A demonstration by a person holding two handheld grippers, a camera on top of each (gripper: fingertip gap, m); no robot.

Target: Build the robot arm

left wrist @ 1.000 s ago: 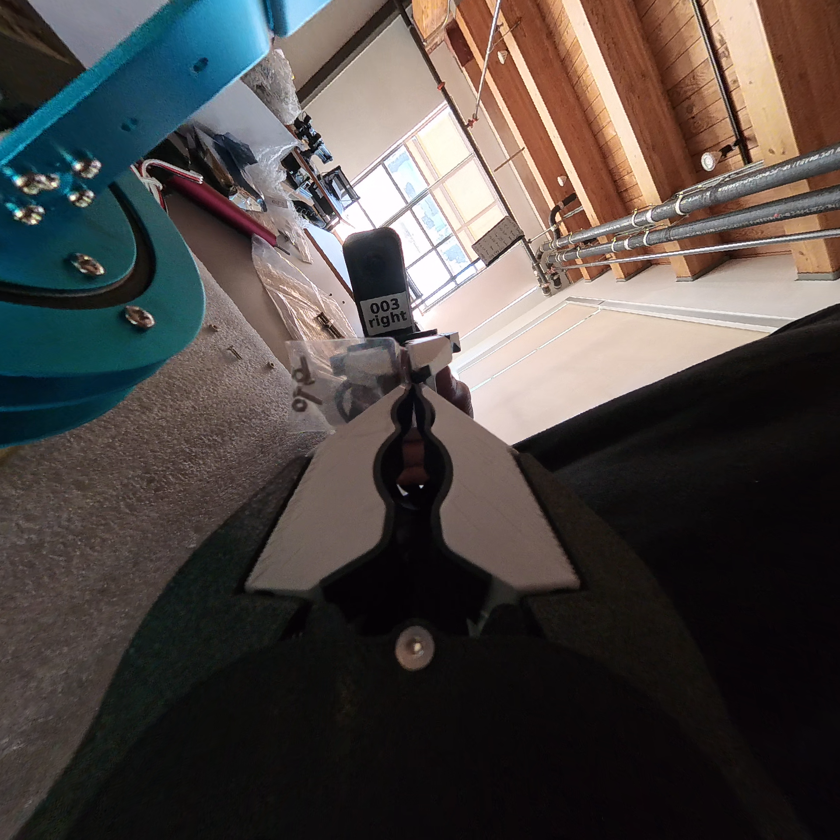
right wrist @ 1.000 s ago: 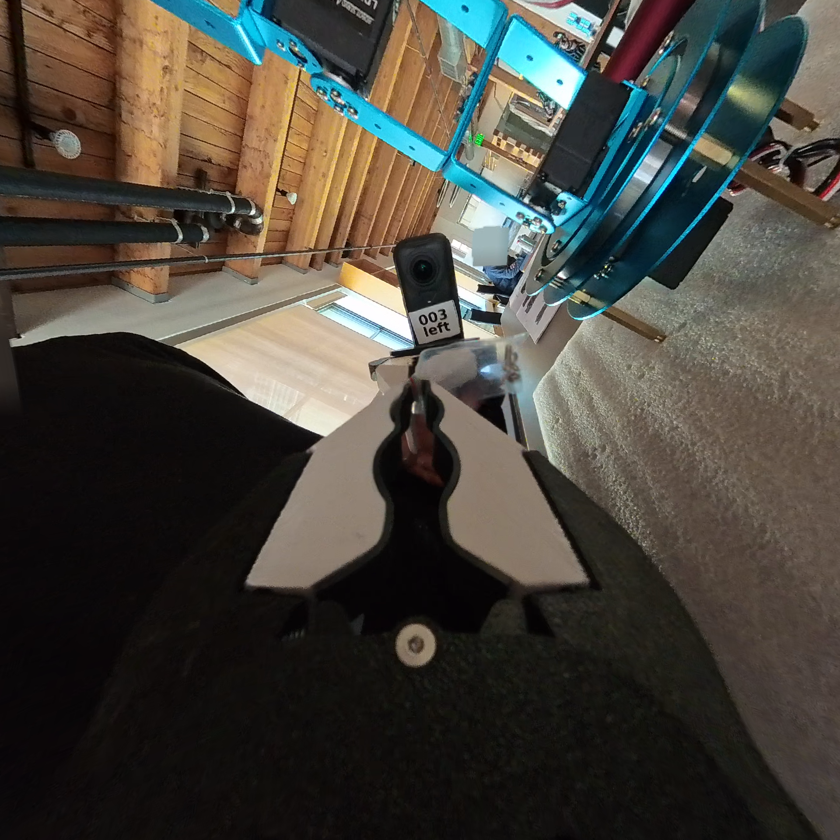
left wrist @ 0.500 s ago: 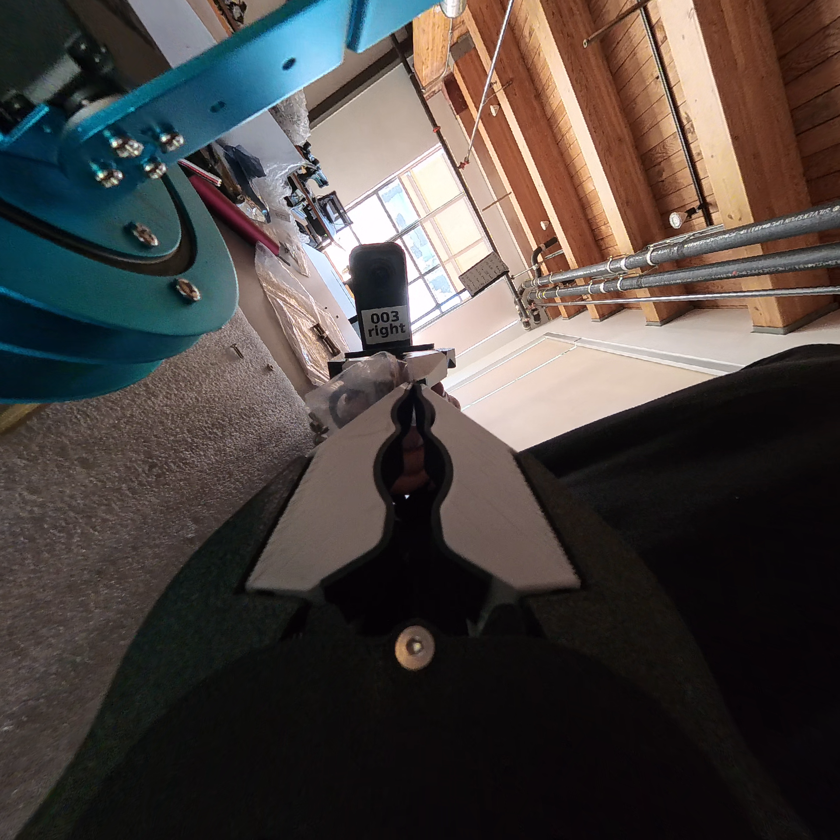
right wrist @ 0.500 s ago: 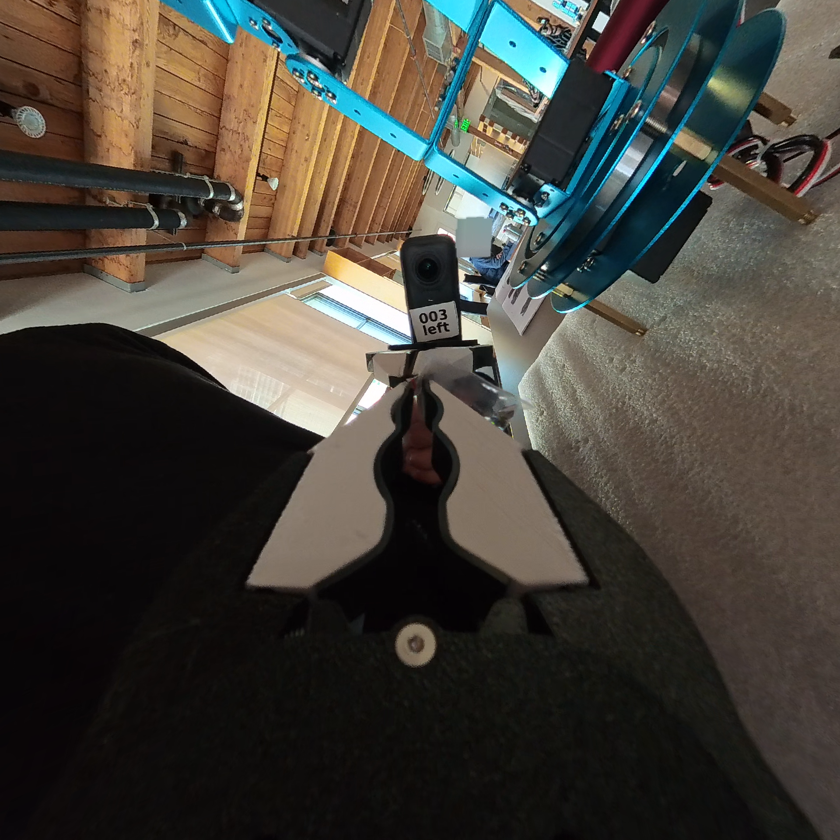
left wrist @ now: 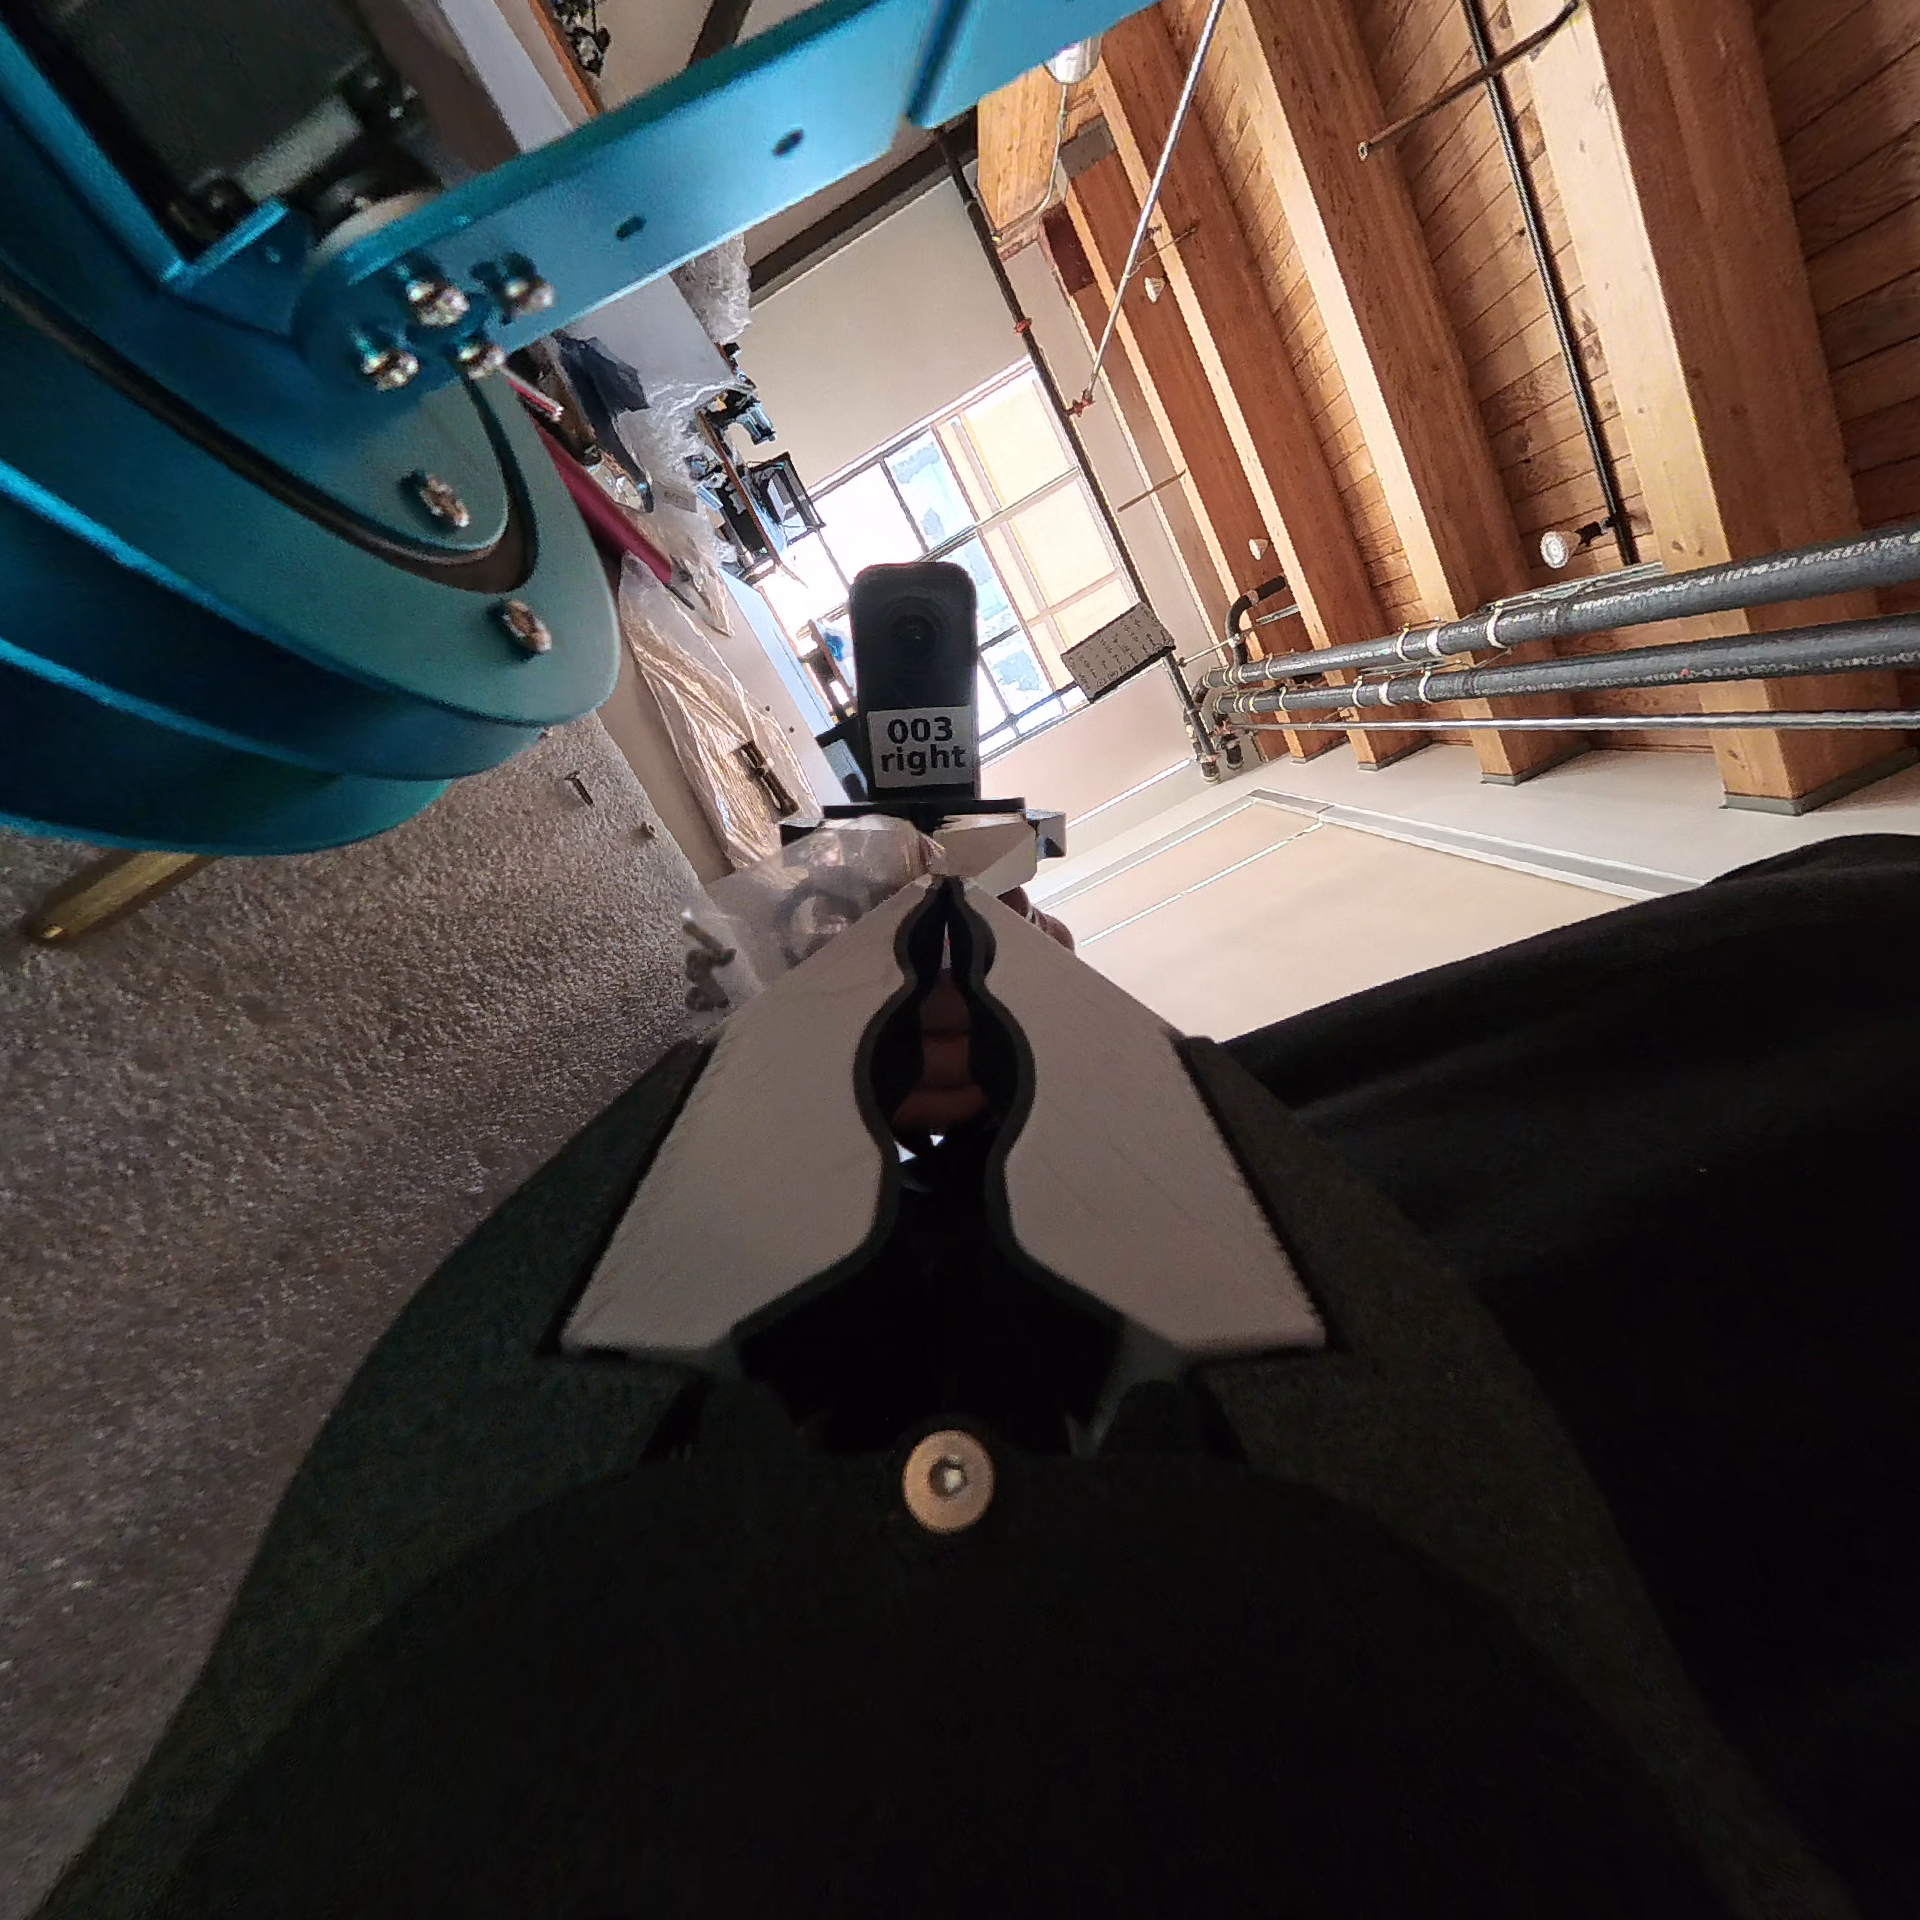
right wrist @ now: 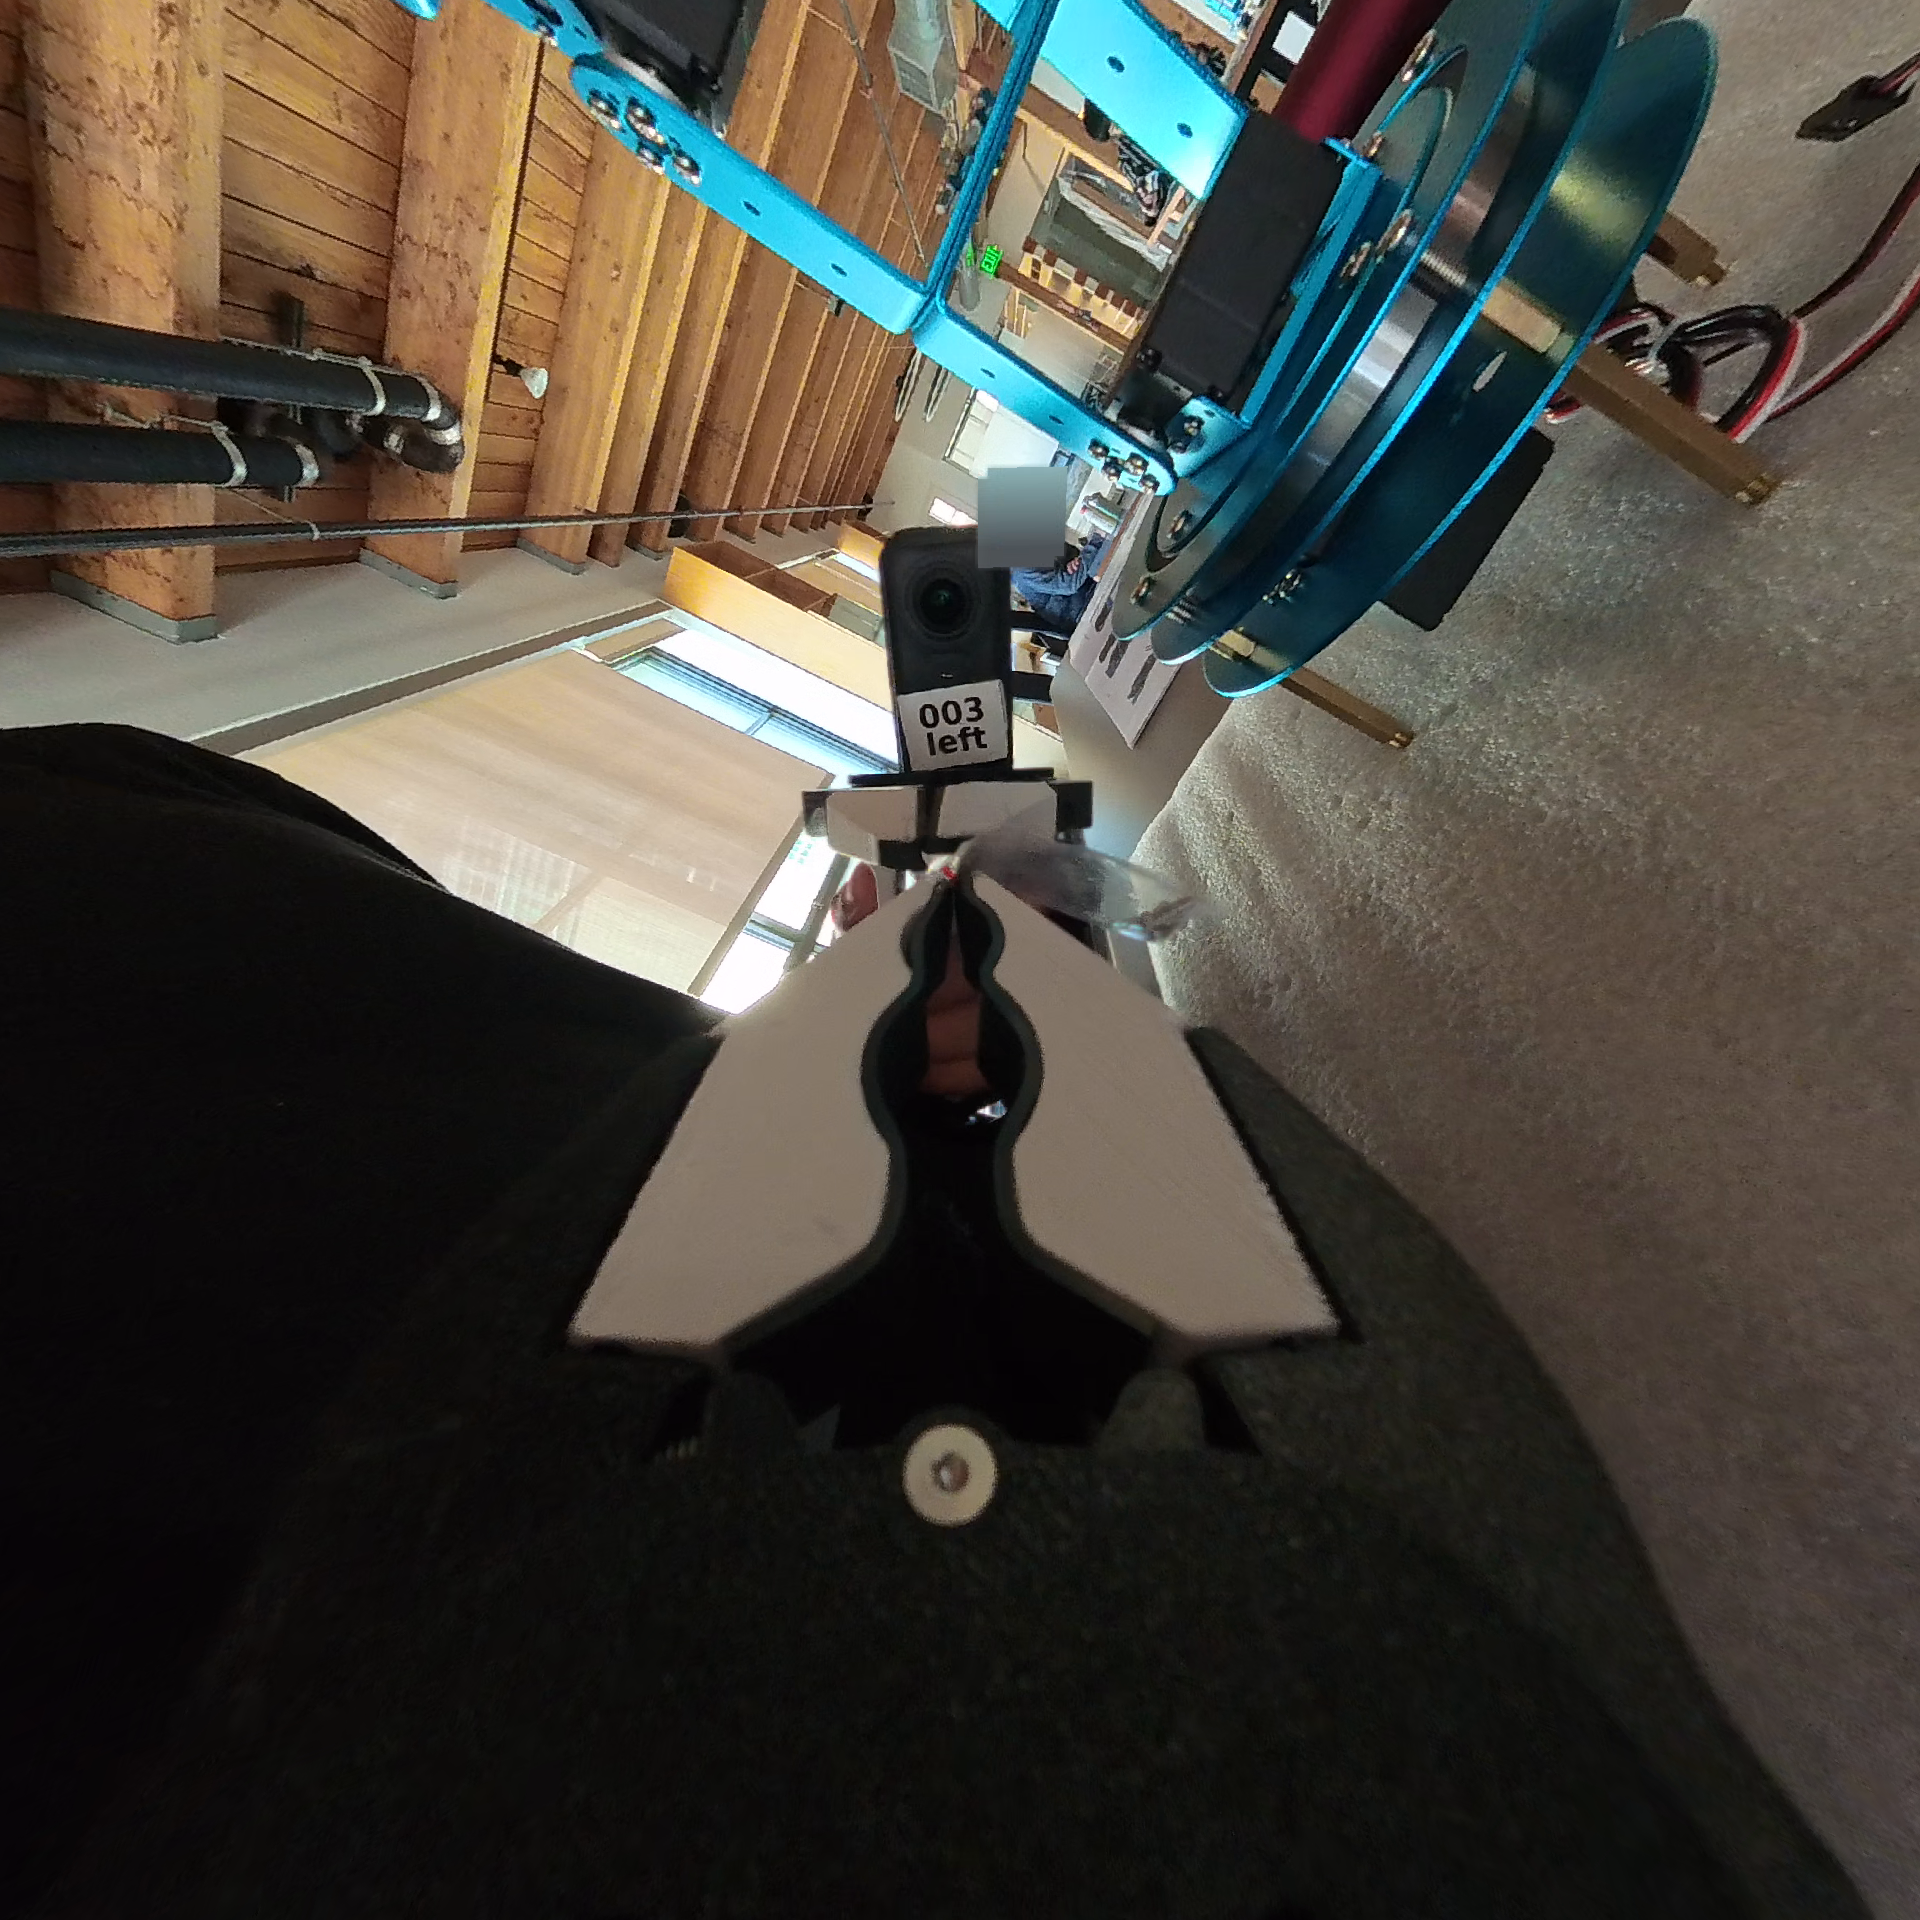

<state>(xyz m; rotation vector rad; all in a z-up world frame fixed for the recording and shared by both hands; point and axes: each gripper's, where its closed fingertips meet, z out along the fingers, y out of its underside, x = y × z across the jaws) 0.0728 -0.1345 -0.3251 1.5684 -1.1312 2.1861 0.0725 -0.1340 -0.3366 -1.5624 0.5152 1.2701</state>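
Much of both views is swallowed by dark gripper housing and a black sleeve, and the small clear plastic bag (left wrist: 790, 914) is half hidden behind the fingertips; its contents read only as dark rings and small screws. The left gripper (left wrist: 943, 881) has its white fingers (left wrist: 790, 1122) drawn together to a narrow slit, pinching the bag's edge at the tips. The right gripper (right wrist: 954, 878) faces it tip to tip, its fingers (right wrist: 1132, 1122) likewise closed on the same bag (right wrist: 1081, 883), which trails off toward 3 o'clock. A blue metal assembly (left wrist: 260, 540) of discs and brackets is cut off at 10 o'clock in the left wrist view, standing on brass posts over the grey textured desk (left wrist: 260, 1091). Red, white and black wires (right wrist: 1766, 343) lie at 2 o'clock in the right wrist view.
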